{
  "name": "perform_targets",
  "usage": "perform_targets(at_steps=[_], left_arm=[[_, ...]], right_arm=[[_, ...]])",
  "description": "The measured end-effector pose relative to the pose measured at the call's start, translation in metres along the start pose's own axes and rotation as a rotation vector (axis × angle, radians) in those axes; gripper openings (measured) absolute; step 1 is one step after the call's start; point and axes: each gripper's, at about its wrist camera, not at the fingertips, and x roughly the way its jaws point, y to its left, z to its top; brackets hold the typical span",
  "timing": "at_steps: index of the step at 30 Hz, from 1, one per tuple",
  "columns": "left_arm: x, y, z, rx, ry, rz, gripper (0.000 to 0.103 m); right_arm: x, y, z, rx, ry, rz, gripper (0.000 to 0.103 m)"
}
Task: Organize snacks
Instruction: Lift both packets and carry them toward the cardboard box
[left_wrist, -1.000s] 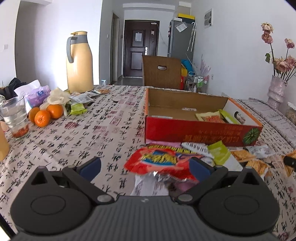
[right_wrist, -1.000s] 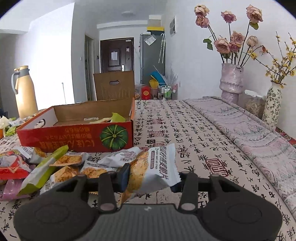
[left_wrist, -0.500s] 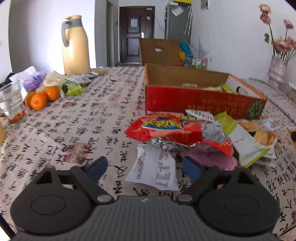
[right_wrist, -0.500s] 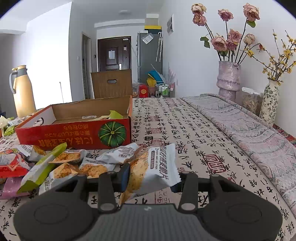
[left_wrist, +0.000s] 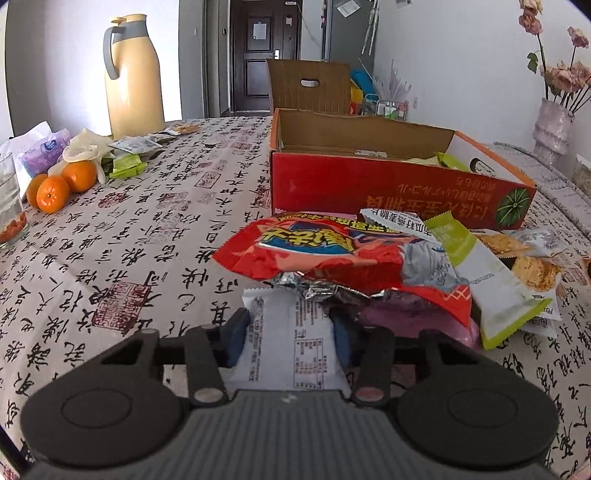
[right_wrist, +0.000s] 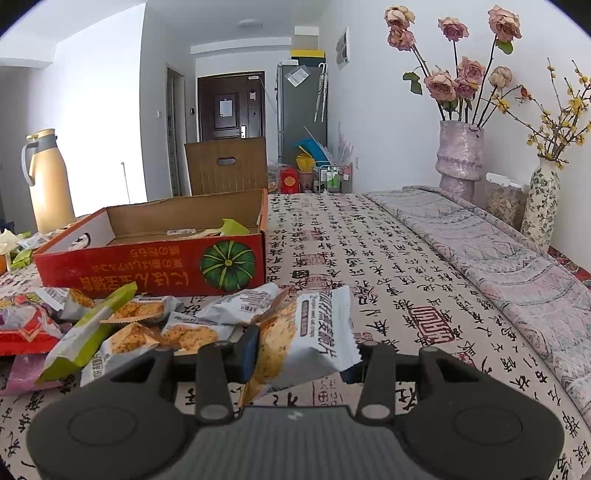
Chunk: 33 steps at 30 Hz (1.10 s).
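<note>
the left gripper (left_wrist: 291, 338) is low over the table (left_wrist: 147, 229), its jaws closing around a white snack packet (left_wrist: 291, 350) that lies flat on the cloth; the blue pads sit right against the packet's two long sides and look to be pressing on them. the far end of that packet is tucked under a big red chip bag (left_wrist: 332, 254), which rests on a pink packet (left_wrist: 413, 321). a green-and-white packet (left_wrist: 484, 280) leans across the pile just beside the red bag, with several cracker packets (left_wrist: 532, 266) past it toward the right edge of the table.

the right gripper (right_wrist: 299, 350) holds a white cracker packet (right_wrist: 303, 339) lifted clear of the cloth, jaws narrow and clamped on it, the packet standing tilted between the pads. more cracker packets (right_wrist: 184, 332) lie loose on the table just left of it.

behind the pile stands a red cardboard box (left_wrist: 388, 192) near the middle of the table, open on top, with a few packets inside at its far right corner. toward the left edge of the table are two oranges (left_wrist: 62, 184), a glass (left_wrist: 9, 206), a tissue pack (left_wrist: 40, 153) and a tall yellow thermos (left_wrist: 131, 77). along the right edge, against the wall, stands a vase of dried roses (right_wrist: 460, 155) and a second patterned vase (right_wrist: 541, 206).
</note>
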Motion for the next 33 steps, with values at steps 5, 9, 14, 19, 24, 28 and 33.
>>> perform_targets(at_steps=[5, 9, 14, 19, 24, 28, 33], left_arm=[[-0.008, 0.002, -0.004, 0.003, -0.005, -0.006, 0.047], [-0.018, 0.005, -0.005, -0.004, -0.024, 0.005, 0.047], [-0.031, 0.009, -0.004, -0.007, -0.052, 0.013, 0.047], [-0.042, 0.012, -0.006, -0.006, -0.071, 0.011, 0.047], [-0.056, 0.014, -0.006, -0.011, -0.102, 0.002, 0.047], [-0.065, 0.012, -0.003, -0.008, -0.132, -0.007, 0.047], [-0.069, 0.008, 0.005, -0.003, -0.158, -0.019, 0.047]], right_arm=[[-0.004, 0.002, 0.000, -0.005, -0.007, 0.009, 0.041], [-0.010, 0.003, -0.001, -0.004, -0.014, 0.011, 0.041], [-0.017, 0.005, -0.002, -0.005, -0.023, 0.016, 0.041], [-0.026, 0.006, -0.002, -0.008, -0.035, 0.020, 0.041], [-0.032, 0.010, 0.000, -0.012, -0.050, 0.028, 0.041], [-0.034, 0.015, 0.003, -0.021, -0.060, 0.041, 0.041], [-0.034, 0.021, 0.005, -0.025, -0.067, 0.052, 0.041]])
